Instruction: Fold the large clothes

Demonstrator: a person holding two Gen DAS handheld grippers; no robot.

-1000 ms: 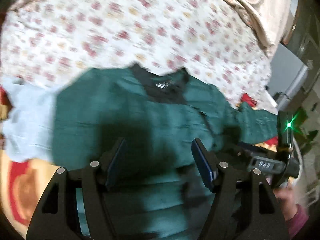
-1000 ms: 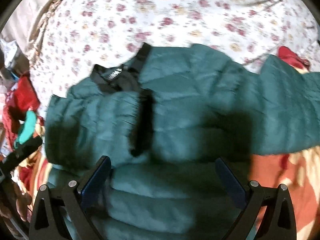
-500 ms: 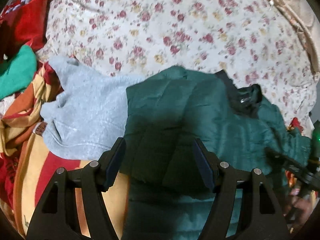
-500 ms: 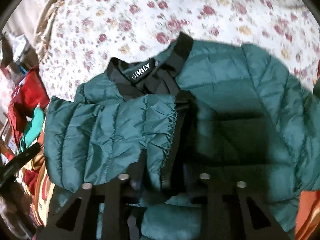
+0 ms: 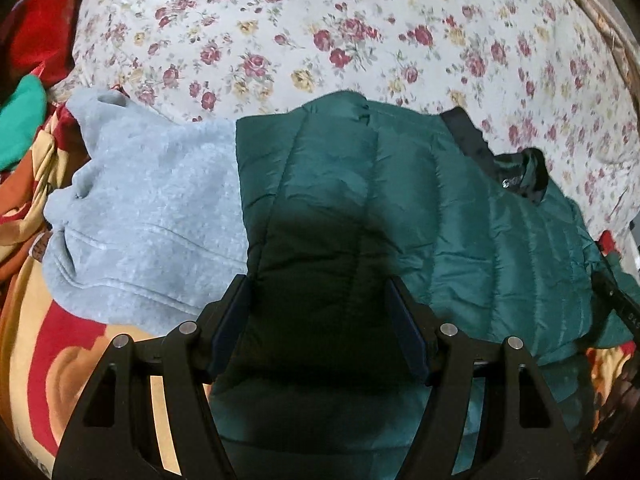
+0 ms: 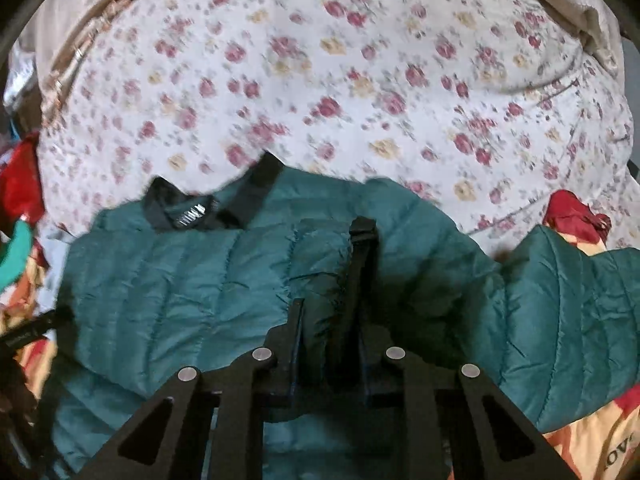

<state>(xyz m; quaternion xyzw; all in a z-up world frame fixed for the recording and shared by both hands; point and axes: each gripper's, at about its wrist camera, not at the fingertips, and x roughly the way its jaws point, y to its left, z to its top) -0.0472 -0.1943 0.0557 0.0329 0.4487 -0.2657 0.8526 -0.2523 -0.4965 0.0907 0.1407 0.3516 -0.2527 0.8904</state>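
Observation:
A dark green quilted jacket [image 5: 480,240] with a black collar lies on the bed, one side folded over its front. My left gripper [image 5: 317,284] hangs open just above the jacket's shadowed left part, with fabric below the gap and neither pad pressing on it. In the right wrist view the same jacket [image 6: 180,288] fills the lower half. My right gripper [image 6: 330,312] is closing its jaws. A fold of green fabric and the black zipper strip [image 6: 360,256] are pinched between its fingers.
A floral bedsheet [image 5: 320,20] covers the bed behind the jacket. A pale blue fleece garment [image 5: 152,208] lies against the jacket's left edge. Red cloth [image 5: 40,28] and teal cloth [image 5: 20,120] are piled far left on an orange-red blanket [image 5: 40,360]. Another red item [image 6: 576,212] lies at right.
My right gripper went from wide open to closed on the jacket's front edge. The left gripper swung left and lower over the jacket, bringing the blue fleece into view.

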